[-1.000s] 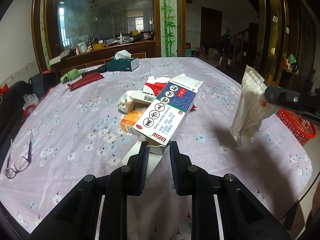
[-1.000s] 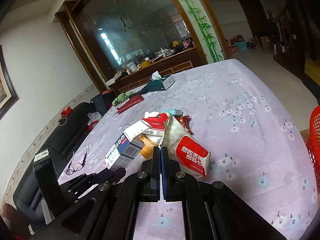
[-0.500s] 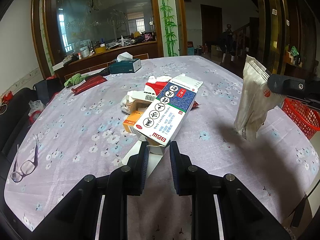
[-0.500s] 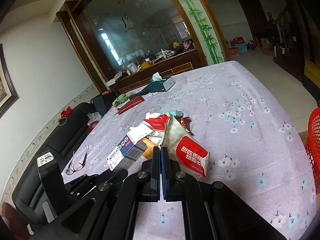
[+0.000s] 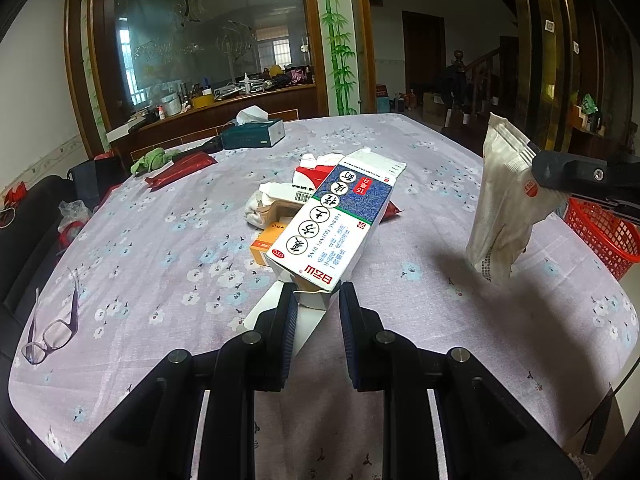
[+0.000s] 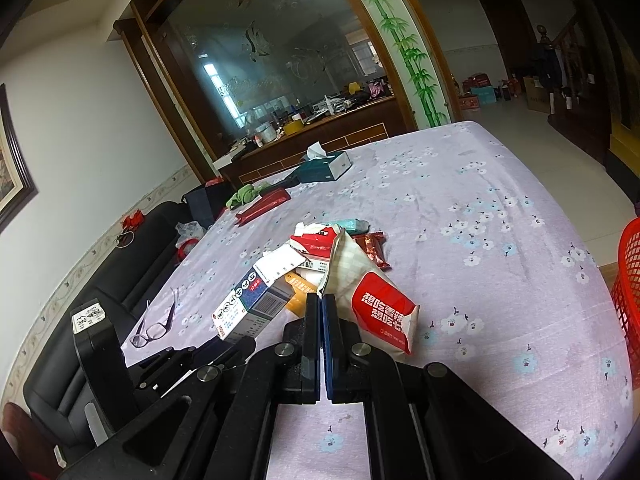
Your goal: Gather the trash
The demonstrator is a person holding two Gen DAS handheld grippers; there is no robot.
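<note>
Over the last second both pieces of trash have come up off the surface [image 5: 152,240] and drifted a little toward the red basket [image 5: 600,236], which sits off to the right of my left tongs [image 5: 314,300]. My left tongs are closed on the torn white flap at the near end of the blue-and-white carton [image 5: 334,224]; the jaws stand a flap's thickness apart, and the carton juts out ahead of them. My right tongs [image 6: 321,300] are pressed almost fully together on the edge of the snack bag [image 6: 372,292], which hangs below them in the left view. I judge that both loads are secured and the carry to the basket is under way, with the drop not yet made.

The rest of the pile [image 5: 280,208] lies ahead of the left tongs, beyond the carton, which covers much of it, so I cannot count what remains. The basket is cut off at the frame edge in both views, so its contents are hidden. Glasses [image 5: 52,328] lie well to the left.
</note>
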